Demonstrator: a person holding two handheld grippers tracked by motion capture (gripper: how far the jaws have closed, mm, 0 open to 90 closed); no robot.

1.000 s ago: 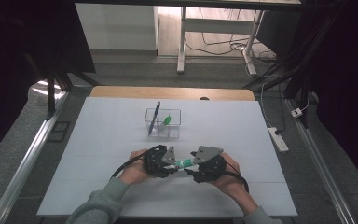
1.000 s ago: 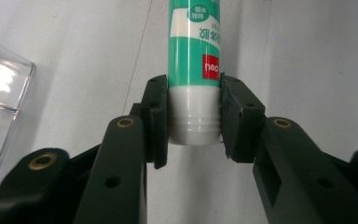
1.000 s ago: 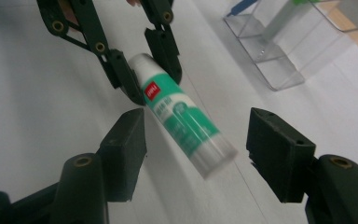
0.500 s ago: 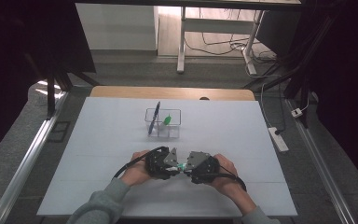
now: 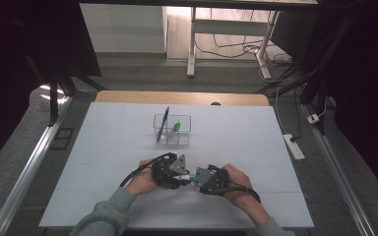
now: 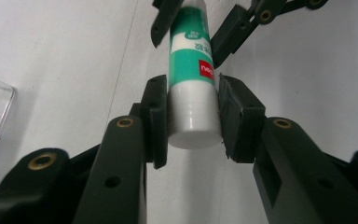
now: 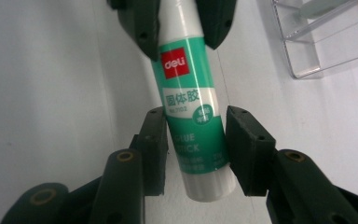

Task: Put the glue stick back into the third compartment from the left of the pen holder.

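Note:
A green and white glue stick with a red label hangs level just above the white table, between my two grippers. My left gripper is shut on its white end, both pads pressed against it. My right gripper faces it from the other side. Its jaws have just been closing on the stick's green end, and both pads now touch it. In the left gripper view the right gripper shows at the top, and in the right gripper view the left gripper holds the far end.
A clear plastic organiser stands at mid-table beyond my hands, with a blue pen and a green item in it. Its corner shows in the right gripper view. A power strip lies on the floor to the right.
My right gripper has slid a little left towards the left one and its jaws have closed around the glue stick's green end. The left gripper has stayed put, still gripping.

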